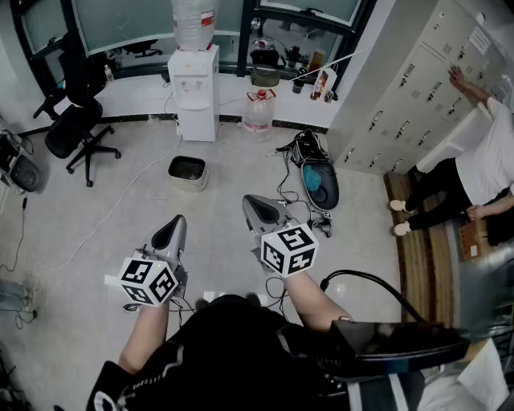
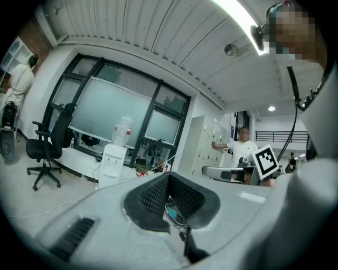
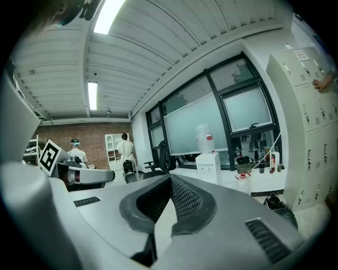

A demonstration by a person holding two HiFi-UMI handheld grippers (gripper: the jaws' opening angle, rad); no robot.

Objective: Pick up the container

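1. We hold the left gripper (image 1: 176, 219) and the right gripper (image 1: 251, 201) side by side over the pale floor (image 1: 96, 233), both roughly level. Each pair of jaws is closed tip to tip, with nothing between them.
2. The container (image 1: 187, 171), a dark rectangular tub, sits on the floor ahead of the grippers. It is just in front of the water dispenser (image 1: 195, 92) and apart from both jaws.
3. Bare floor lies between us and the container. A white cable (image 1: 120, 201) crosses the floor to its left.
4. At the left edge an office chair (image 1: 76, 120) stands well apart from the container.
5. To the right, a dark bag (image 1: 309, 151) and tangled cords lie on the floor near the lockers (image 1: 409, 96).
6. A person (image 1: 482, 164) is by the lockers, one hand up on a door.
7. A white worktop (image 1: 128, 95) under the windows closes the far side, behind the dispenser. A spare bottle (image 1: 259, 111) stands on the floor beside the dispenser.
8. The jug (image 1: 194, 24) on the dispenser has a red label whose print is too small to read.
9. The locker tags are also unreadable.
10. The cubes on the grippers show only black-and-white square markers, no words.
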